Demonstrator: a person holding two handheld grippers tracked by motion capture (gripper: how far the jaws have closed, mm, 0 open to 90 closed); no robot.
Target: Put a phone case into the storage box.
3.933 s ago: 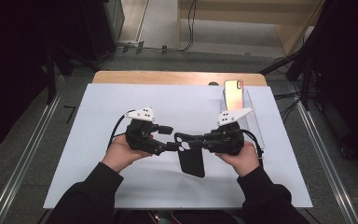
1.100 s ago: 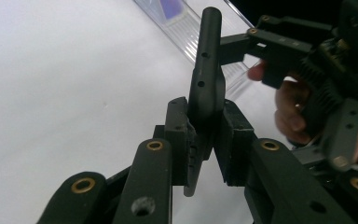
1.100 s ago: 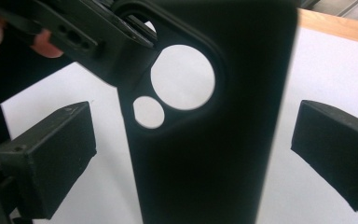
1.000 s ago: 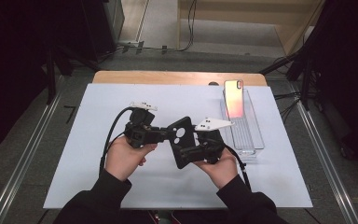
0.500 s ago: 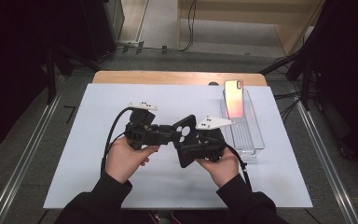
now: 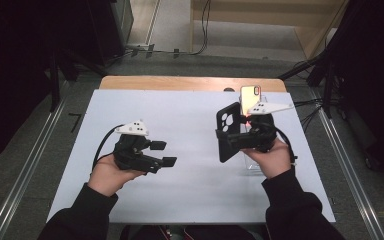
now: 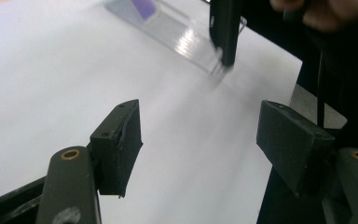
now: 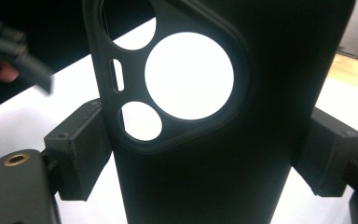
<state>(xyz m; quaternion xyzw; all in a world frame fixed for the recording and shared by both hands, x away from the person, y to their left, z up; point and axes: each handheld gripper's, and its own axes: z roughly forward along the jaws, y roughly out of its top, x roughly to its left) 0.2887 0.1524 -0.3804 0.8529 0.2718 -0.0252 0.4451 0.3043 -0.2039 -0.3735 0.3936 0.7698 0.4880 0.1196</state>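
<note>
Black phone case (image 6: 228, 132) stands upright, clamped between the pads of your right gripper (image 6: 228, 141) above the white table (image 6: 190, 120), its camera cut-outs toward the top. Your left gripper (image 6: 162, 153), well apart from it over the left half, has just been opening and its jaws stand apart with nothing between them. Behind your right hand, the clear tray (image 7: 186, 39) holds a phone (image 6: 250, 96)

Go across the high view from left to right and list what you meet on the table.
Left gripper, jaws open with nothing between them → black phone case, gripped upright by the right gripper → phone standing in the clear stand.
</note>
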